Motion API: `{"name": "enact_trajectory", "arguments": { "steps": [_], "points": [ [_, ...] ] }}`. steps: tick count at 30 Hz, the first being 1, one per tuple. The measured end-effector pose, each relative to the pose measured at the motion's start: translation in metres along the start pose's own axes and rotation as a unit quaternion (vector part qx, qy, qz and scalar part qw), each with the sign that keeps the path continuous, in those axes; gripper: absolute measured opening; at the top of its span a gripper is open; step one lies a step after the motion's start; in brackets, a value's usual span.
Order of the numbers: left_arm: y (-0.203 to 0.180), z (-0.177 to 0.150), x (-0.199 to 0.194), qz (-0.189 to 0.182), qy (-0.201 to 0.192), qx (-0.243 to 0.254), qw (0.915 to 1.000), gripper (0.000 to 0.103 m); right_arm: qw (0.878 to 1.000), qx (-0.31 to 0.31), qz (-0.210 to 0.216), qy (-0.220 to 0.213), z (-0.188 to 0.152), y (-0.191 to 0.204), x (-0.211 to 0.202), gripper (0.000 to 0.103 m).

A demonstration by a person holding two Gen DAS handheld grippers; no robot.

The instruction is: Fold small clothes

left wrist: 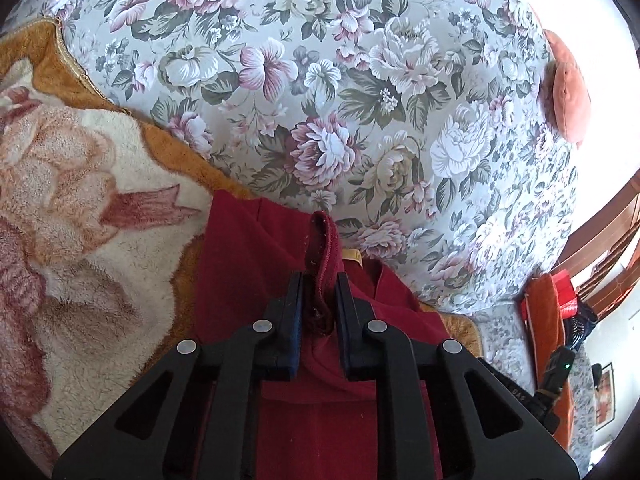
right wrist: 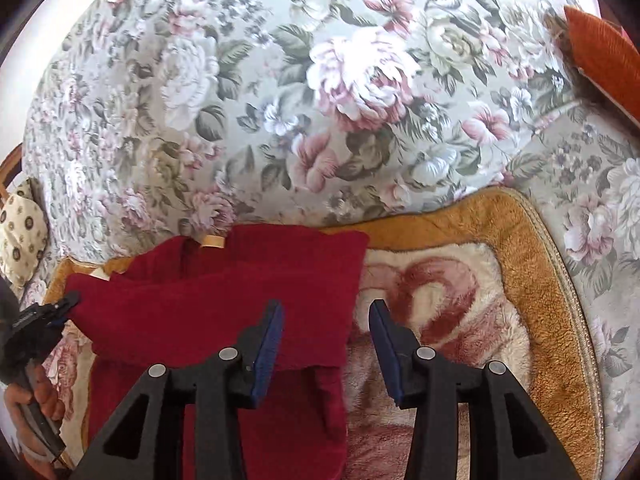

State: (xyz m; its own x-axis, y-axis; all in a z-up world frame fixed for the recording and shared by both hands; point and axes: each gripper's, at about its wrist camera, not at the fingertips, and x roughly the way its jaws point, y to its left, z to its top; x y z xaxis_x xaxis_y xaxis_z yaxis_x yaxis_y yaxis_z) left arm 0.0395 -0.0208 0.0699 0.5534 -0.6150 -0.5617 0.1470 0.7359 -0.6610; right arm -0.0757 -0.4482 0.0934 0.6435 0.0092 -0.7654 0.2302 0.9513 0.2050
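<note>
A dark red garment [right wrist: 224,312] lies partly folded on a fleece blanket [right wrist: 460,320] spread over a floral sofa. In the left wrist view my left gripper [left wrist: 320,280] is shut on a bunched ribbed edge of the red garment [left wrist: 320,248], which sticks up between the pads. In the right wrist view my right gripper [right wrist: 326,308] is open above the garment's right edge, and nothing sits between its blue pads [right wrist: 270,344]. At the far left of that view the left gripper [right wrist: 66,300] pinches the garment's left corner, with a hand [right wrist: 36,396] on its handle.
The floral sofa back [right wrist: 320,100] rises just behind the garment. An orange cushion [right wrist: 600,56] rests at the upper right, and a patterned pillow [right wrist: 20,232] at the left. In the left wrist view, orange and red items [left wrist: 552,312] stand by the sofa's right end.
</note>
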Motion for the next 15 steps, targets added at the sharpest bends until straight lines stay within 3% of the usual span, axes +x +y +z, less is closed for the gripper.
{"name": "enact_trajectory", "arguments": {
  "steps": [2,5,8,9,12,15],
  "points": [
    [-0.001,0.003,-0.004,0.011,-0.009,0.011,0.9998,0.013,1.000,-0.013,-0.005,-0.009,0.000,0.010,0.004,0.043],
    [0.005,0.002,0.006,0.065,0.011,0.018,0.9976,0.013,0.996,-0.081,-0.035,-0.029,-0.006,0.038,0.011,0.043],
    [0.019,-0.006,0.025,0.114,0.038,0.012,0.9926,0.013,0.975,-0.189,-0.112,0.045,-0.031,0.062,0.053,0.043],
    [0.023,-0.007,0.028,0.120,0.043,0.003,0.9918,0.013,0.972,-0.202,-0.119,0.033,-0.036,0.064,0.053,0.043],
    [0.028,-0.006,0.026,0.115,0.045,-0.011,0.9922,0.017,0.977,-0.182,-0.109,0.033,-0.032,0.060,0.039,0.043],
    [0.025,-0.003,0.014,0.135,0.025,-0.003,0.9905,0.023,0.987,-0.149,-0.058,0.008,-0.024,0.062,0.019,0.043]
  ]
}}
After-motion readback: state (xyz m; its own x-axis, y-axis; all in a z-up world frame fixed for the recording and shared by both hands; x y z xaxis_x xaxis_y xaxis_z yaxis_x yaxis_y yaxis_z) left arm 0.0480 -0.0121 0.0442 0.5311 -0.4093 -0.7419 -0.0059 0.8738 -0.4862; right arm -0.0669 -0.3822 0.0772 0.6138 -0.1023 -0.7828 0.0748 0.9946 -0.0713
